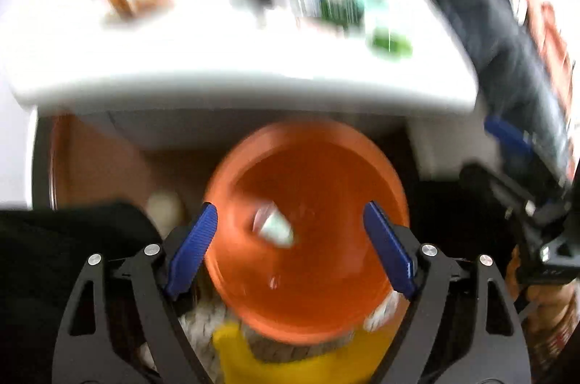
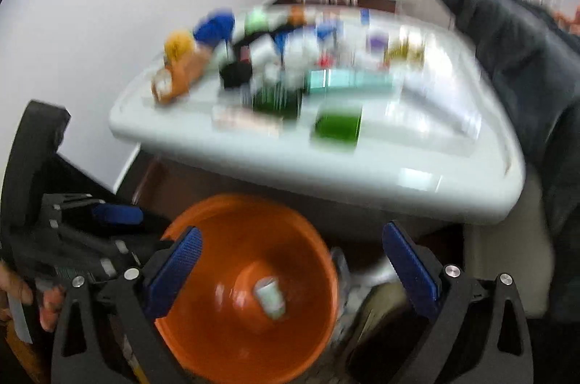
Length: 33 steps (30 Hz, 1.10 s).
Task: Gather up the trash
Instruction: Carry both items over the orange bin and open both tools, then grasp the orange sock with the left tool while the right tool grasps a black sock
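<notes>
An orange bucket [image 1: 326, 166] stands on the floor just under the white table's front edge. A small pale green and white container [image 1: 275, 228] is inside it, blurred. My left gripper [image 1: 290, 208] hangs open right above the bucket with nothing between its blue pads. In the right wrist view the same bucket [image 2: 224, 340] holds the pale container [image 2: 270, 298] near its bottom. My right gripper [image 2: 291, 230] is open wide above it, holding nothing. The left gripper's blue pad [image 2: 116, 213] shows at the left, held by a hand [image 2: 47, 304].
The white table [image 2: 326, 173] carries several blurred bottles and packets, among them a green item [image 2: 337, 126] near the front. A dark garment [image 2: 525, 57] lies at the table's right. Something yellow [image 1: 290, 362] sits below the bucket. A white wall is on the left.
</notes>
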Each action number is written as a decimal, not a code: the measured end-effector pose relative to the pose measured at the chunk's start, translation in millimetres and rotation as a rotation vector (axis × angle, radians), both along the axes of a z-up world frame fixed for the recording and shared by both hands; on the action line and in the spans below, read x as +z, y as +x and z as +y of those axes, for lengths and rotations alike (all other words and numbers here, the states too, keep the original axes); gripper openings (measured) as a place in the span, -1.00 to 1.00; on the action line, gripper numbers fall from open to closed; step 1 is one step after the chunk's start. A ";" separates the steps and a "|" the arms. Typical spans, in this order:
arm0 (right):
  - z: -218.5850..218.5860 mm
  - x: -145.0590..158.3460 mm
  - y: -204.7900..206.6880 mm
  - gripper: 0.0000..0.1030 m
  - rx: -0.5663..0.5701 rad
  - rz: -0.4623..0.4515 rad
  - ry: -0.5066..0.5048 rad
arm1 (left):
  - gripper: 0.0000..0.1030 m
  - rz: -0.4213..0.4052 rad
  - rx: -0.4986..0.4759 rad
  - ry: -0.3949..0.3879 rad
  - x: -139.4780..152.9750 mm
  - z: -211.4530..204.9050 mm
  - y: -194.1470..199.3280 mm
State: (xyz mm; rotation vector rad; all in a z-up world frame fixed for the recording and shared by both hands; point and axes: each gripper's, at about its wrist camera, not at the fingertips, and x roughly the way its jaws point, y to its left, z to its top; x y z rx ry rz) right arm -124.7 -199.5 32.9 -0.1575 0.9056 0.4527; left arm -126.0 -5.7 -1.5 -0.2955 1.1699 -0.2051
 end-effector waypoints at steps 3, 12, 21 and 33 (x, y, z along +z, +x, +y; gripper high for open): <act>5.1 41.9 21.3 0.91 0.002 -0.123 0.007 | 0.60 -0.145 0.058 0.063 44.1 29.8 30.7; 1.4 84.6 88.2 0.91 -0.104 -0.299 0.117 | 0.74 -0.088 0.097 0.338 23.0 82.2 135.0; 30.1 34.0 101.9 0.90 -0.036 -0.215 0.089 | -0.70 -0.112 0.085 0.297 6.2 82.6 130.8; 111.7 -2.0 109.2 0.75 0.119 -0.166 0.053 | -0.70 -0.289 0.090 0.172 55.9 87.9 93.6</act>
